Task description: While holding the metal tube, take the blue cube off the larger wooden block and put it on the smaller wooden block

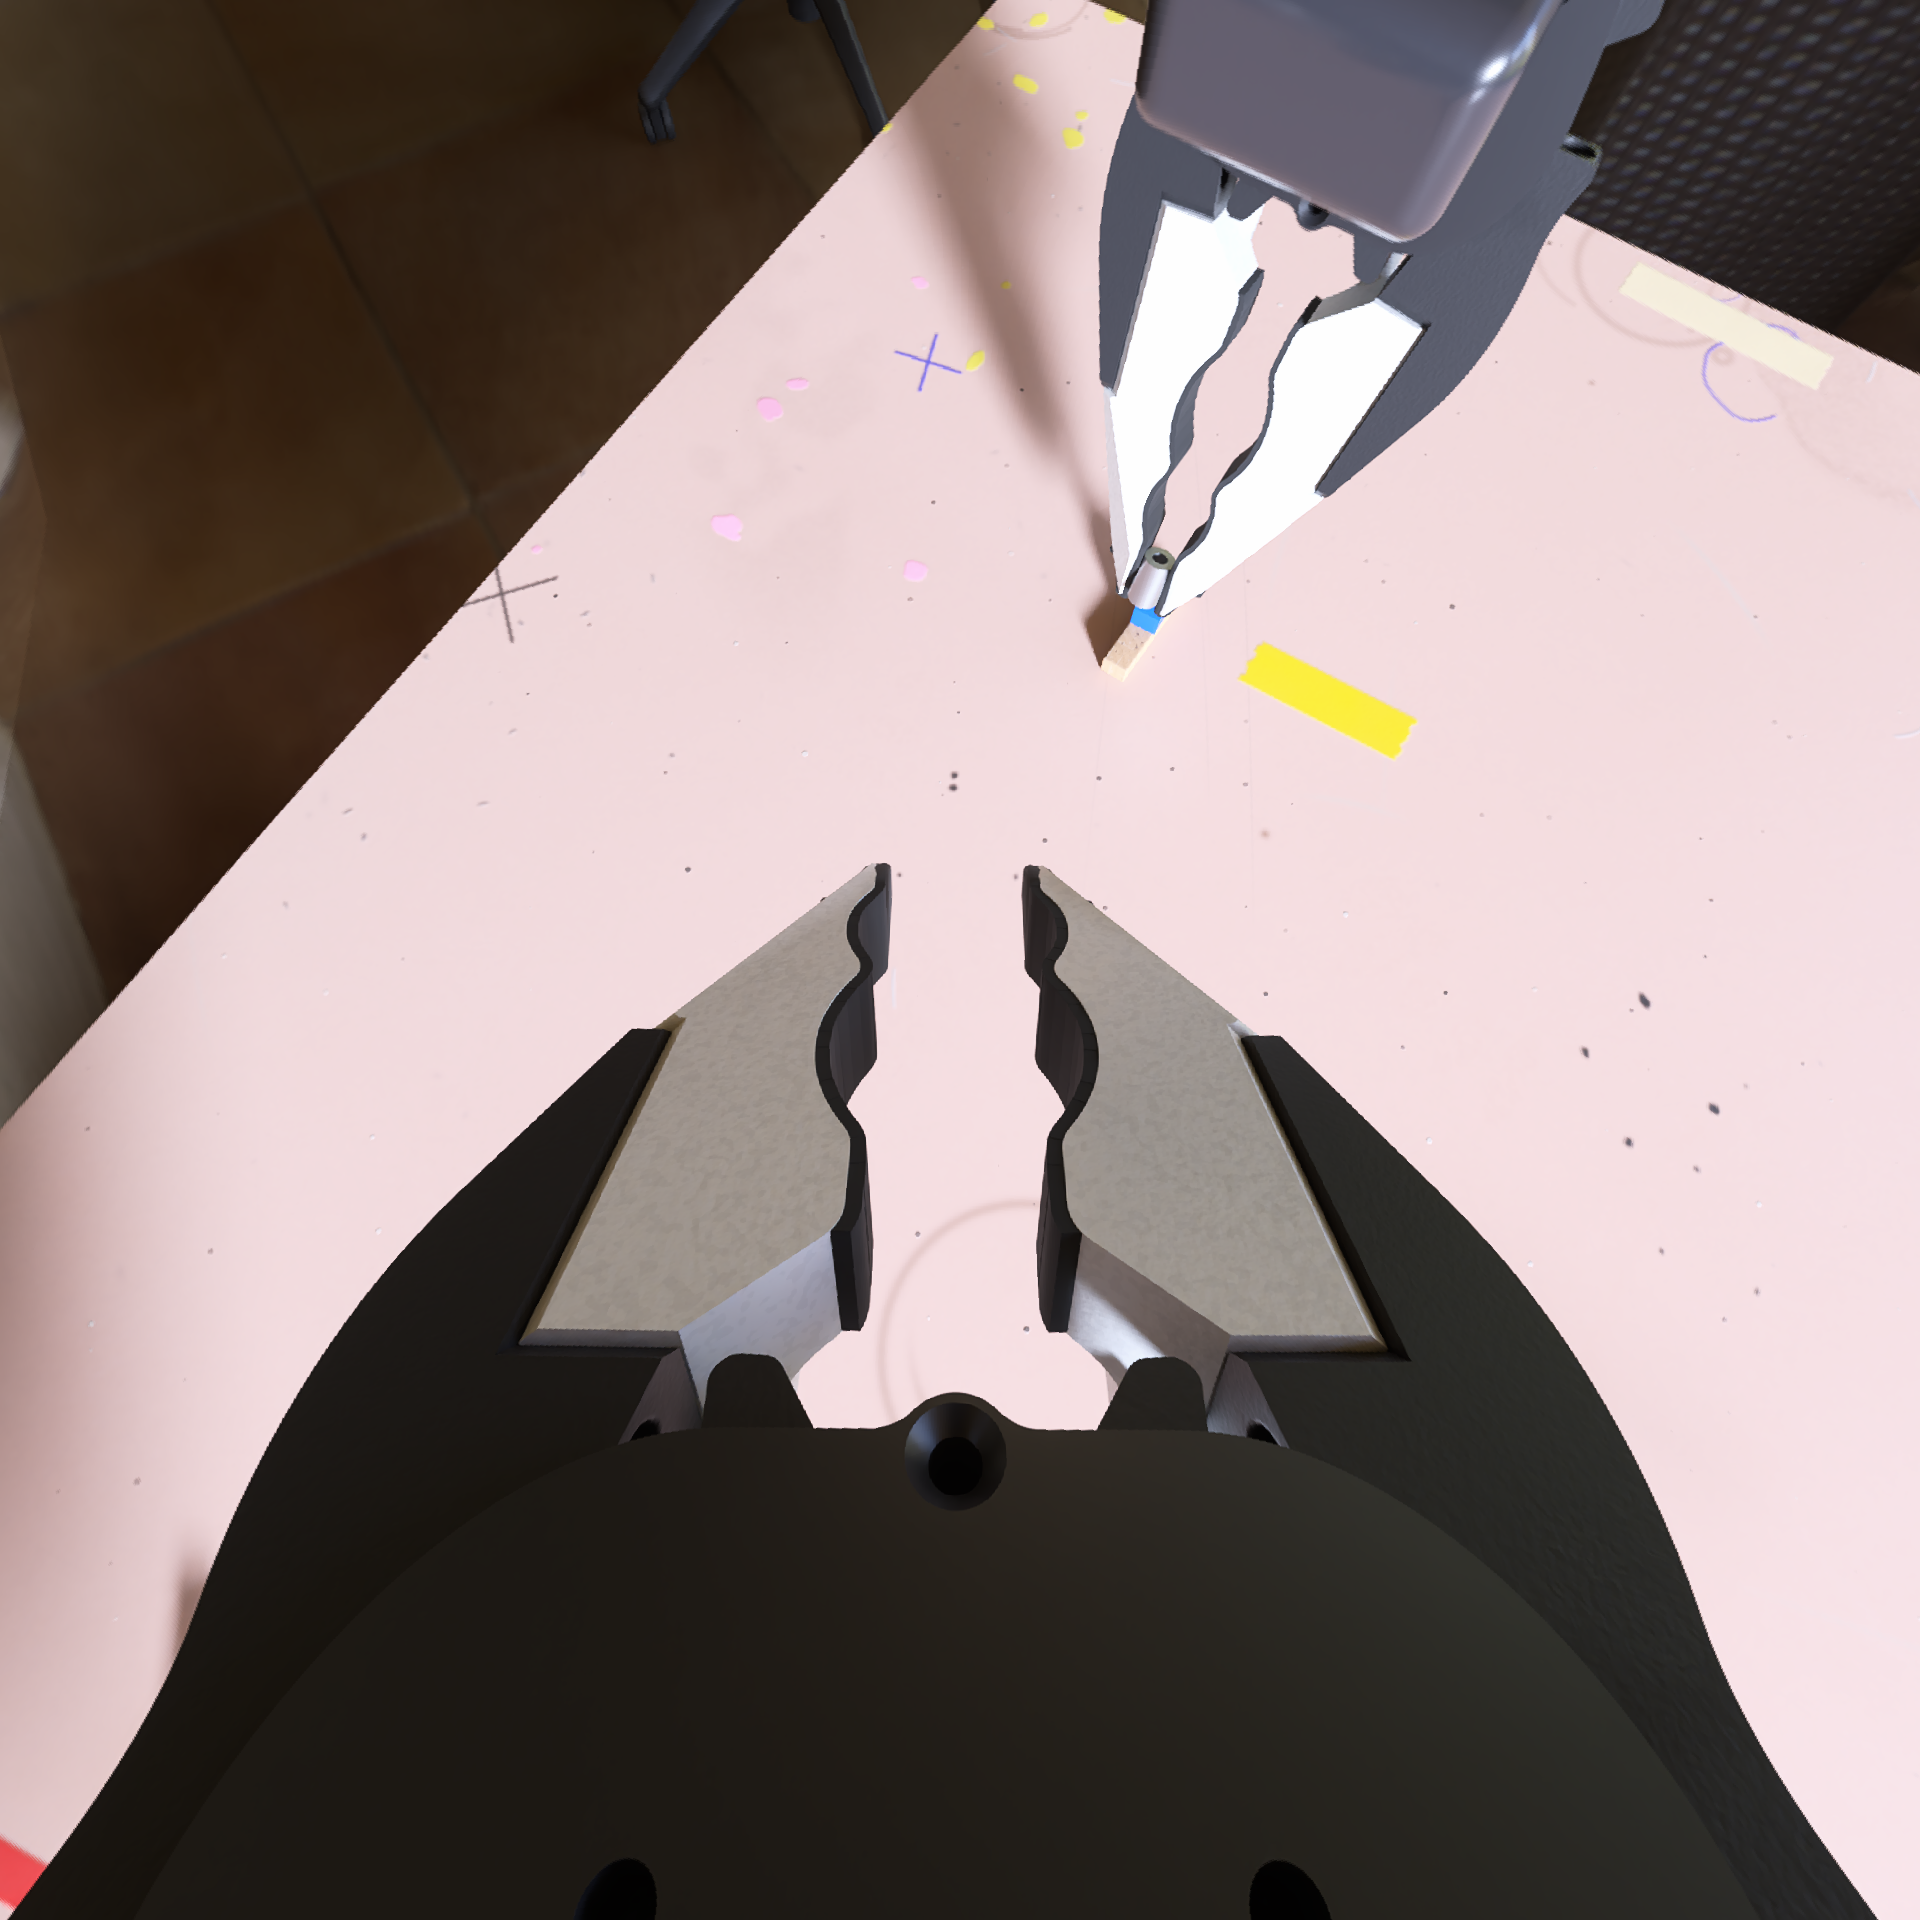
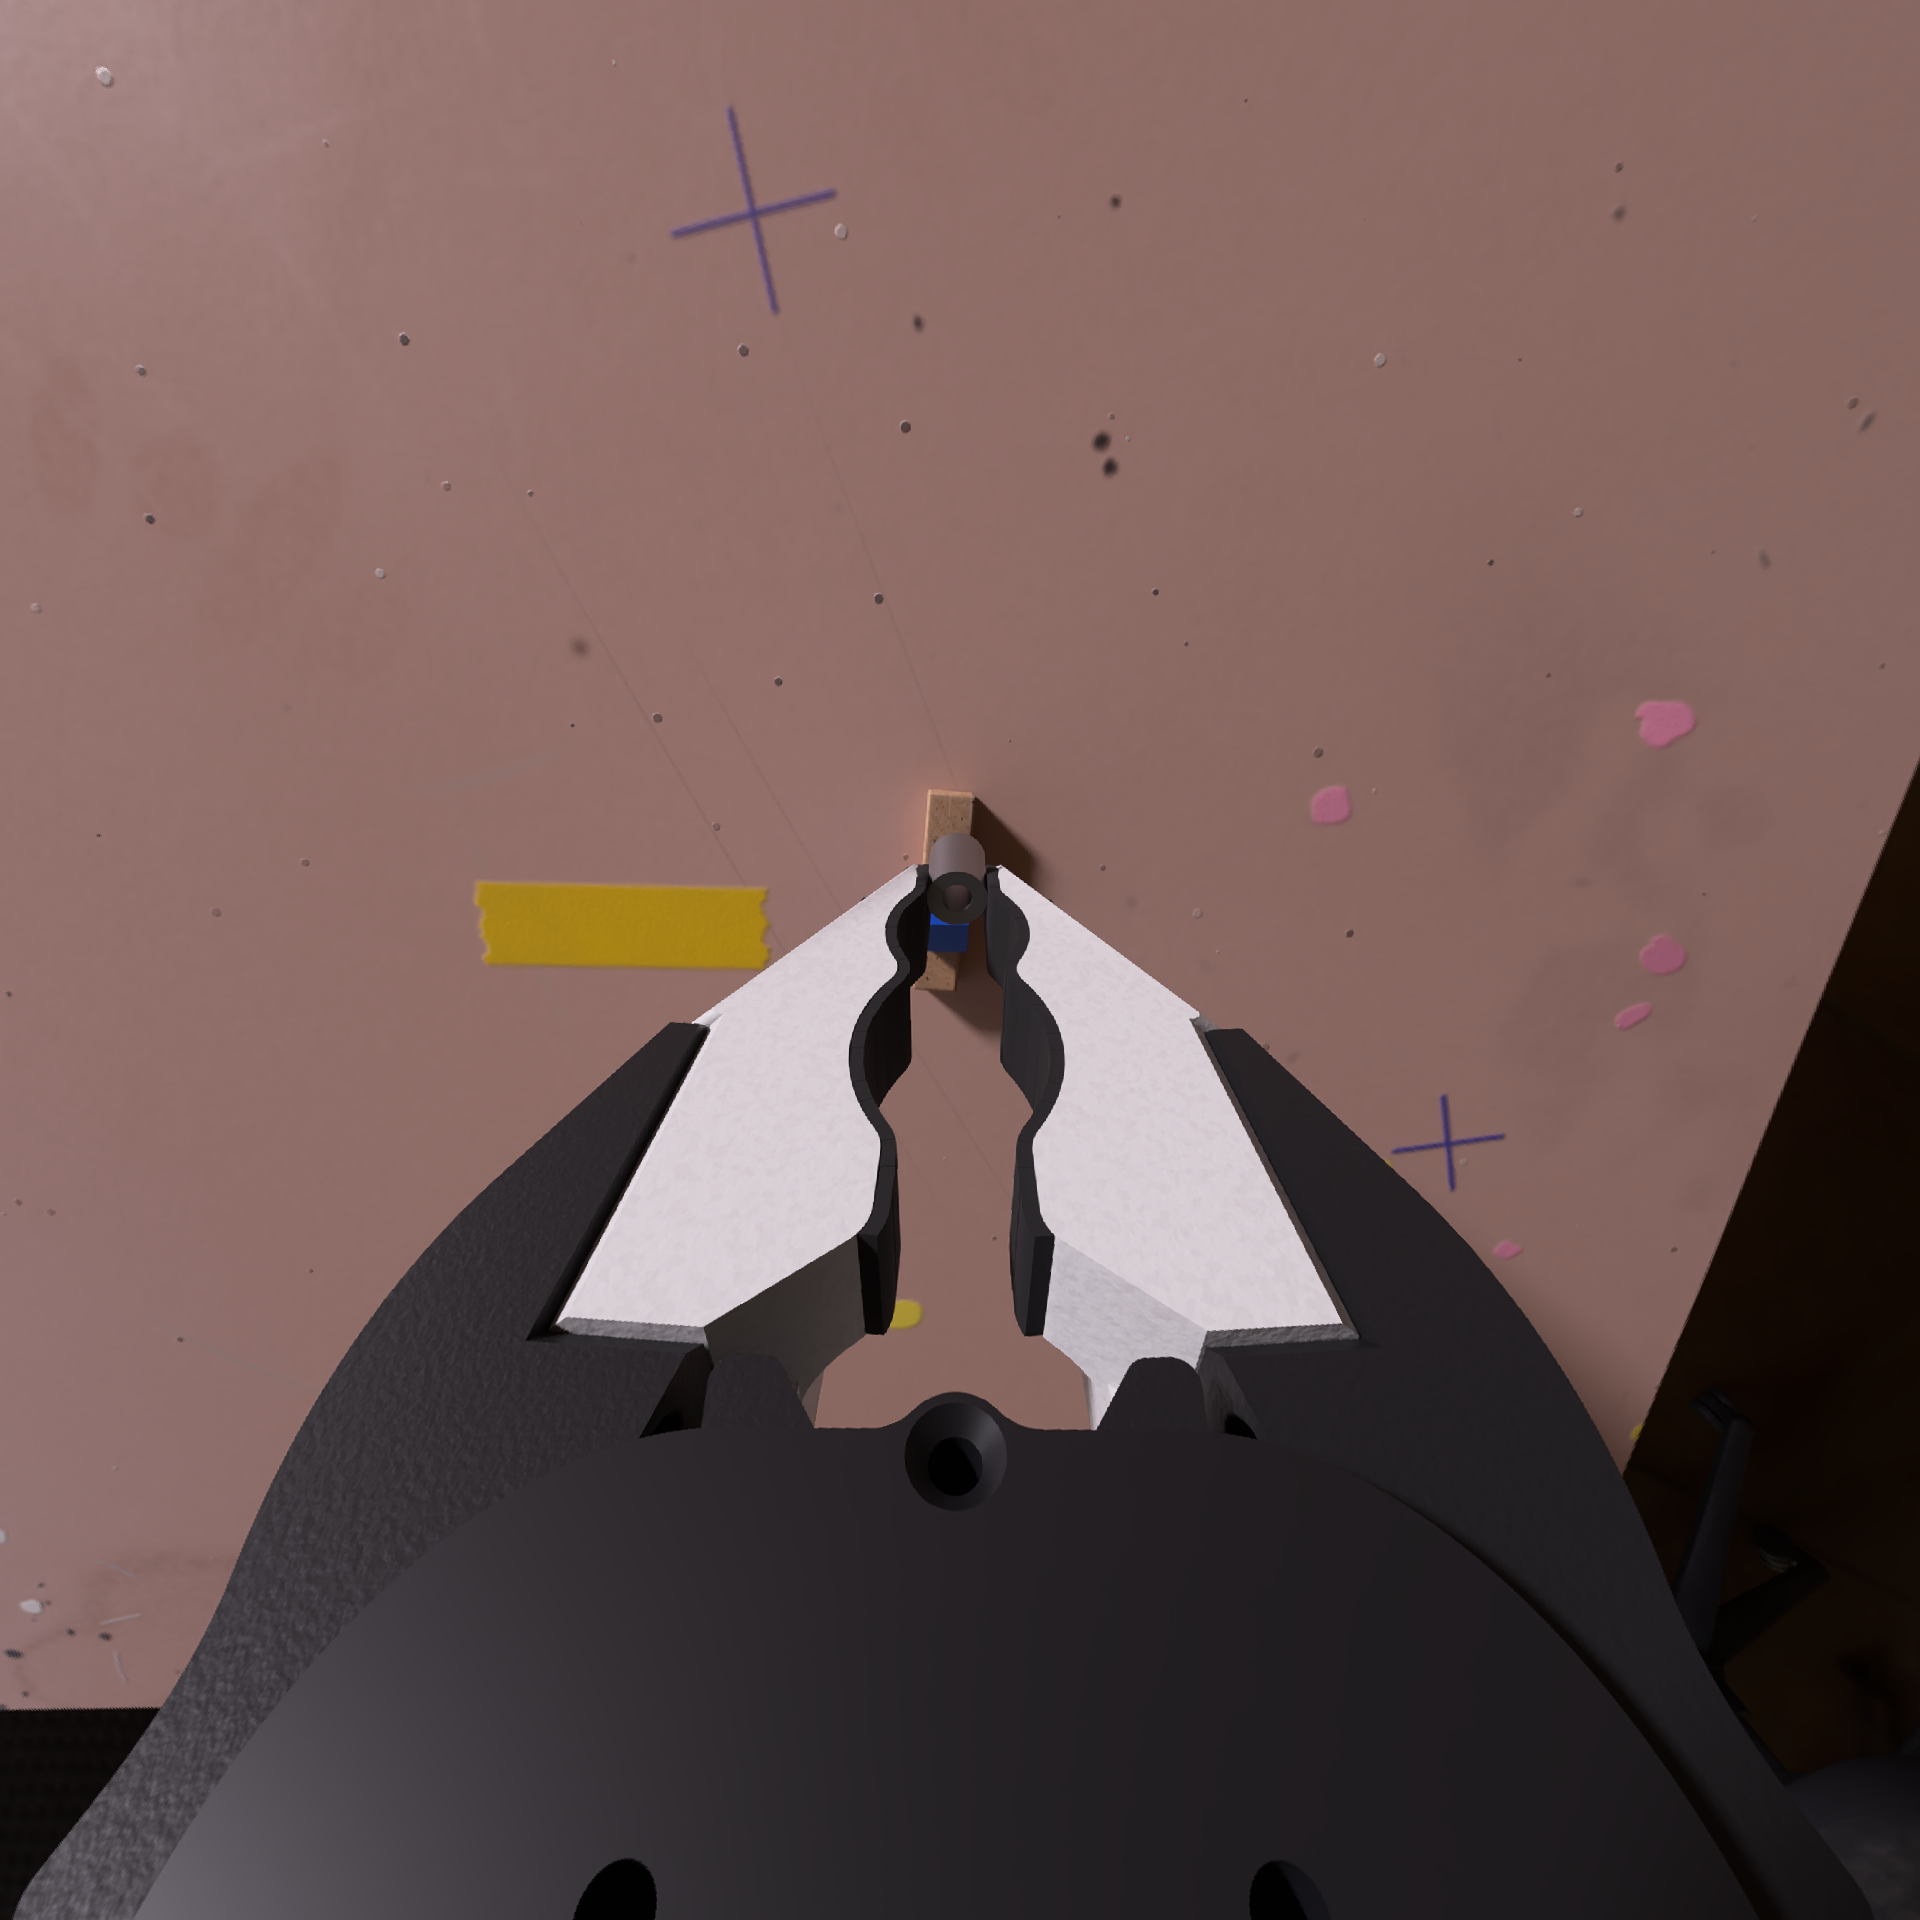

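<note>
My right gripper (image 2: 956, 881) is shut on a short grey metal tube (image 2: 957, 871) held at its fingertips. Directly under the tube a small blue cube (image 2: 948, 935) sits on a thin wooden block (image 2: 950, 814) lying on the pink table (image 2: 1247, 520). I see only this one wooden block. In the left wrist view the right gripper (image 1: 1148, 594) points down with the tube (image 1: 1151, 577) just above the cube (image 1: 1144, 620) and the block (image 1: 1125, 651). My left gripper (image 1: 956, 878) is open and empty, well short of them above the table.
A strip of yellow tape (image 1: 1328, 698) lies to the right of the block, and shows in the right wrist view (image 2: 621, 925). A beige tape strip (image 1: 1725, 324) lies far right. The table edge (image 1: 582, 478) runs diagonally at left, with dark floor and a chair base (image 1: 665, 104) beyond.
</note>
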Robot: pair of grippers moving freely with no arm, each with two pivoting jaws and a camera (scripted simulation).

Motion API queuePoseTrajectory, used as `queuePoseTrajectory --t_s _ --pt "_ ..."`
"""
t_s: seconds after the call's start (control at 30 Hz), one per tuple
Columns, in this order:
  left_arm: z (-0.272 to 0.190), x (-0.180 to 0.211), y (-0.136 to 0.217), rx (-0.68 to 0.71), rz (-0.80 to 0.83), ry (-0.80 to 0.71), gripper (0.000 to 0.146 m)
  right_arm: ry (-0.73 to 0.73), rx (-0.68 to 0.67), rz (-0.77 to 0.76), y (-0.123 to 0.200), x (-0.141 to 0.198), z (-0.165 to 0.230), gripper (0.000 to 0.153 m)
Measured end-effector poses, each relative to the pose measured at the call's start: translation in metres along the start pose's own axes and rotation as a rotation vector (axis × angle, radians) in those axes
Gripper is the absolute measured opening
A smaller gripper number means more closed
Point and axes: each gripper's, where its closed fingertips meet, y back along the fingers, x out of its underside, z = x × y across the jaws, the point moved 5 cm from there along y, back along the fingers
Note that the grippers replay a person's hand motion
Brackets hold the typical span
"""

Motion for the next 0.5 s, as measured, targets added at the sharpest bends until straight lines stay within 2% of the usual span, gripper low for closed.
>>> queuePoseTrajectory --t_s 0.5 --pt "0.002 0.007 0.009 0.009 -0.039 0.015 0.021 -0.014 -0.041 0.080 -0.018 0.000 -0.003 0.009"
